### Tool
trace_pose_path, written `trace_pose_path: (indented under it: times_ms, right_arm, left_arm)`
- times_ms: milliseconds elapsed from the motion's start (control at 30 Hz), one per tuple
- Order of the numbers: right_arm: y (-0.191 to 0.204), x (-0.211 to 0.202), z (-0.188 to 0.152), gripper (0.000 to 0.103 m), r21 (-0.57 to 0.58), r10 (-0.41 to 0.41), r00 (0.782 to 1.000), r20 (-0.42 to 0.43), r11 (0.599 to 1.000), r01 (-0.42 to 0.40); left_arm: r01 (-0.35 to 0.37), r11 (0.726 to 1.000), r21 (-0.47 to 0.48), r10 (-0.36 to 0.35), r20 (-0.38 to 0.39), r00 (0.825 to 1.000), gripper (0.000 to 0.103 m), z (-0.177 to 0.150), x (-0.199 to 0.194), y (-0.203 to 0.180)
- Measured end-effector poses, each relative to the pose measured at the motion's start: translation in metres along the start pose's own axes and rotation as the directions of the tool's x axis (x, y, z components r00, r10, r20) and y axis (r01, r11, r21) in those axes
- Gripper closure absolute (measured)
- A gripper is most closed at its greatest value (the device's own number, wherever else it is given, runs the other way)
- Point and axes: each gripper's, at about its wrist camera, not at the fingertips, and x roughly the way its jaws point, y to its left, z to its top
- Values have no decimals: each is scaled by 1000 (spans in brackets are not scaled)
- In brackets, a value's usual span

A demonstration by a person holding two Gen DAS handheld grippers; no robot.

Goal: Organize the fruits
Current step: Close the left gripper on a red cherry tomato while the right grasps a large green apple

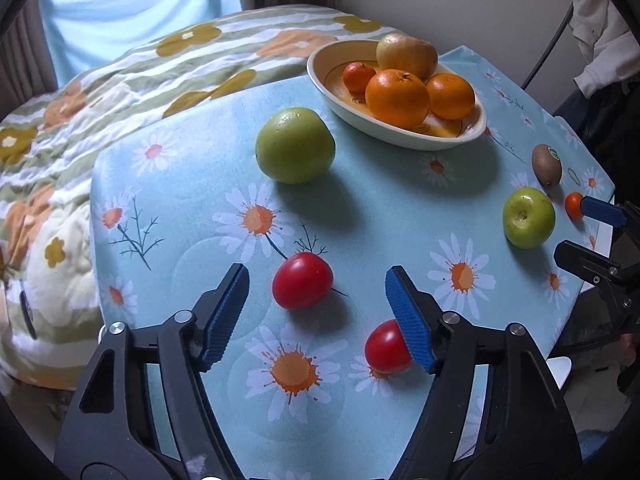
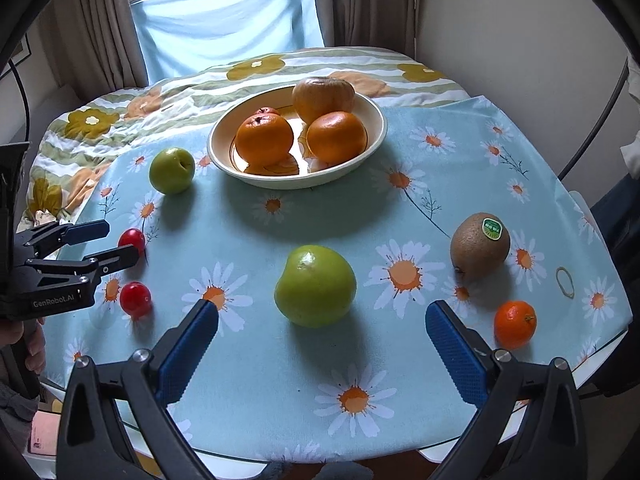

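Observation:
A cream oval bowl [image 1: 476, 130] [image 2: 374, 142] at the back of the table holds oranges and a yellowish apple. My left gripper [image 1: 318, 276] is open, just short of a red tomato [image 1: 302, 280] that lies ahead between its fingers. A second tomato [image 1: 386, 346] sits by its right finger, partly hidden. A green apple [image 1: 295, 145] lies beyond. My right gripper [image 2: 322, 316] is open, facing another green apple [image 2: 315, 286]. A kiwi [image 2: 479, 246] and a small mandarin [image 2: 514, 324] lie to its right. The left gripper [image 2: 116, 242] also shows in the right wrist view, beside both tomatoes [image 2: 135, 299].
The table carries a light blue daisy cloth [image 2: 360, 360]; its front edge is close under both grippers. A flowered quilt [image 1: 100, 92] lies behind and to the left. A rubber band [image 2: 565, 282] lies near the kiwi. A curtained window is at the back.

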Motion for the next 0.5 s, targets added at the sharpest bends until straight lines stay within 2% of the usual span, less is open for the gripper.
trace_pose_path:
  times_ms: [100, 200, 333, 500]
  right_arm:
    - [4, 7, 1, 0, -3, -2, 1000, -12, 1000, 2]
    - [6, 12, 1, 0, -1, -1, 1000, -19, 1000, 1]
    - [6, 18, 2, 3, 0, -1, 999, -32, 1000, 1]
    - [7, 23, 2, 8, -6, 0, 999, -45, 1000, 0]
  left_arm:
    - [14, 1000, -14, -14, -14, 1000, 37, 2, 7, 4]
    - [24, 1000, -4, -24, -28, 999, 53, 2, 12, 5]
    - [26, 1000, 16, -26, -48, 999, 65, -2, 16, 5]
    - [40, 999, 15, -39, -51, 998, 65, -3, 16, 8]
